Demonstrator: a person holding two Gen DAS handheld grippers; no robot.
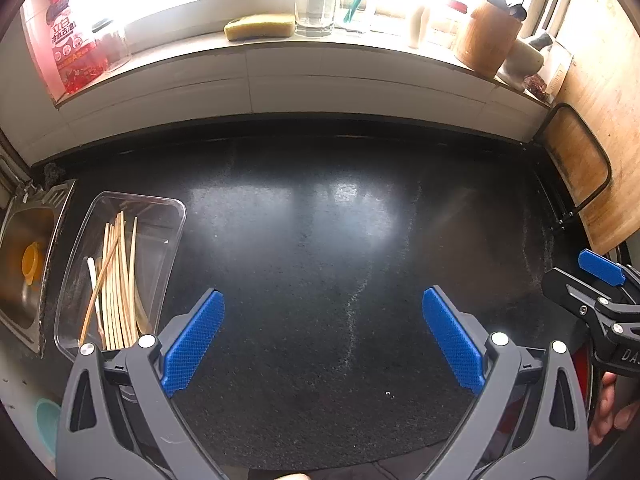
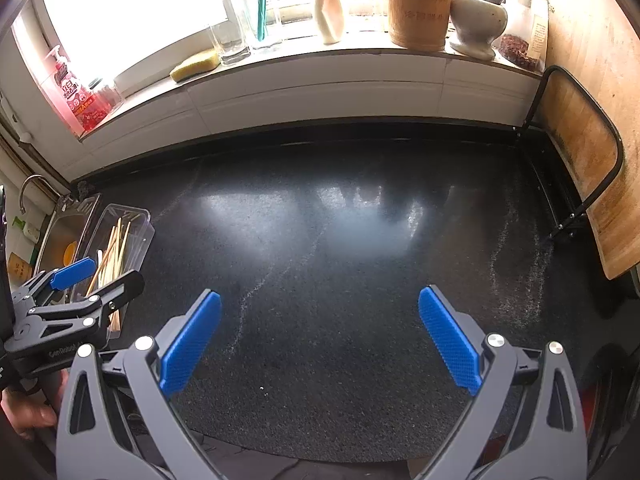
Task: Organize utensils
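The left gripper (image 1: 323,336) hangs over the dark surface (image 1: 320,240), and its blue jaws are wide apart with nothing between them. The right gripper (image 2: 320,338) hangs over the same surface too, and its jaws are also wide apart and hold nothing.

The chopsticks (image 1: 116,280) lie in a clear plastic box (image 1: 168,248) at the left side of the surface. They are long and pale, and one darker stick lies slanted across the rest. A thin white utensil (image 1: 93,276) lies in the box beside them. The box sits just beside the metal sink (image 1: 24,264), which has an orange thing (image 1: 31,262) in it.

The left gripper is near the box, just to its right. The right gripper is well apart from it.

On the window sill at the back stand a yellow sponge (image 1: 259,26), a glass (image 1: 314,4), a wooden holder (image 2: 418,8) and a white mortar (image 2: 478,20). A wooden cutting board (image 2: 576,152) leans in a rack on the right.
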